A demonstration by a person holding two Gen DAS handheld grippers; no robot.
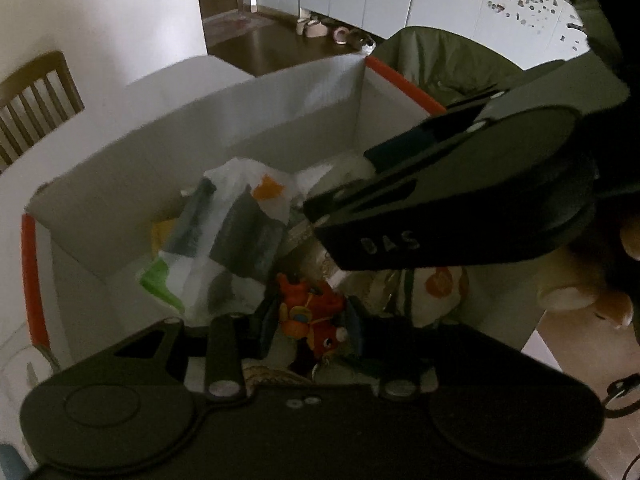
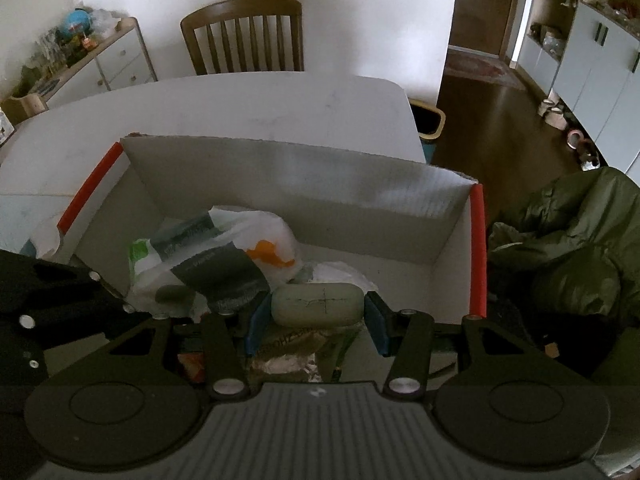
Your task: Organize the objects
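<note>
A white cardboard box [image 2: 280, 176] with orange-red edge strips stands on the white table; it also shows in the left wrist view [image 1: 304, 96]. Inside lie white plastic bags [image 2: 224, 252] and packets. My right gripper [image 2: 316, 320] is shut on a grey-green oblong case [image 2: 318, 304], held over the box's near side. My left gripper [image 1: 310, 324] is shut on a red-orange toy figure [image 1: 316, 316] above the box contents. The right gripper's body [image 1: 460, 200] crosses the left wrist view, over the box.
A wooden chair [image 2: 244, 36] stands behind the table. A green jacket [image 2: 568, 232] lies right of the box. A low cabinet with clutter [image 2: 80, 60] stands at far left. Dark floor and white cupboards [image 2: 592, 72] are at right.
</note>
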